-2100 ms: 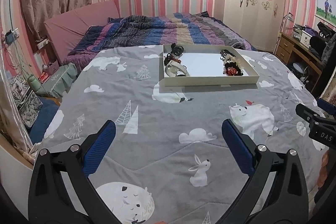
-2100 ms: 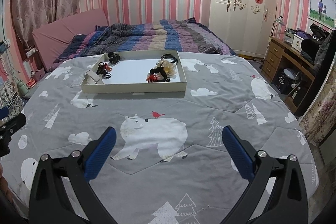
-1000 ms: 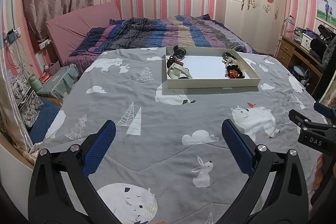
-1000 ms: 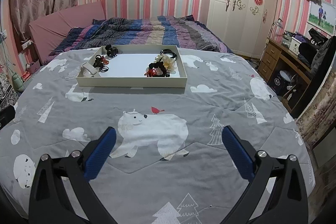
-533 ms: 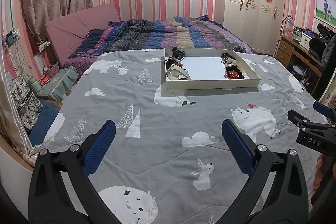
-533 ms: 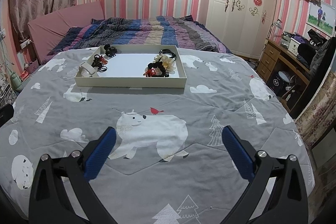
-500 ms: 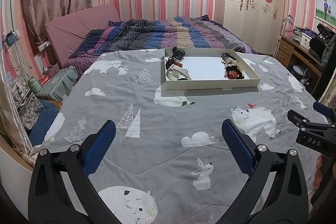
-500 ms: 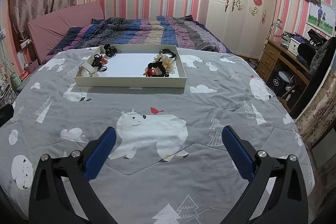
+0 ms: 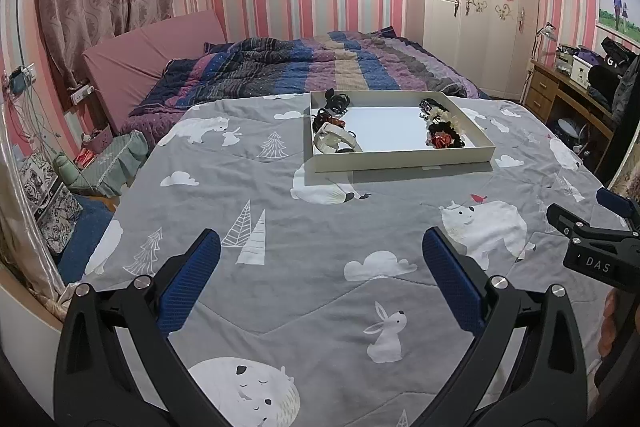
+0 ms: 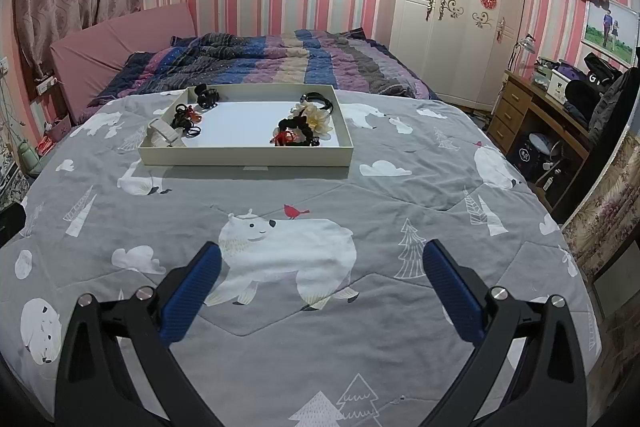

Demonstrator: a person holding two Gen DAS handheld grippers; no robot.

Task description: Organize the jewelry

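A shallow white tray (image 9: 400, 160) (image 10: 244, 159) lies far ahead on the grey animal-print bedspread. Its left end holds black hair ties and a white band (image 9: 332, 143) (image 10: 164, 135). Its right end holds black bands, a cream flower piece and a red piece (image 9: 442, 135) (image 10: 304, 131). The tray's middle is bare white. My left gripper (image 9: 320, 263) is open and empty over the near bedspread. My right gripper (image 10: 322, 265) is open and empty, well short of the tray. The right gripper's black body also shows at the right edge of the left wrist view (image 9: 596, 251).
A striped quilt (image 10: 272, 59) and a pink headboard cushion (image 9: 152, 59) lie beyond the tray. A white wardrobe (image 10: 452, 11) and a cluttered wooden desk (image 10: 548, 107) stand on the right. Boxes and cables (image 9: 60, 167) sit by the bed's left side.
Both grippers have pulled back and risen slightly, so the tray sits a little farther ahead. Both stay open and empty.
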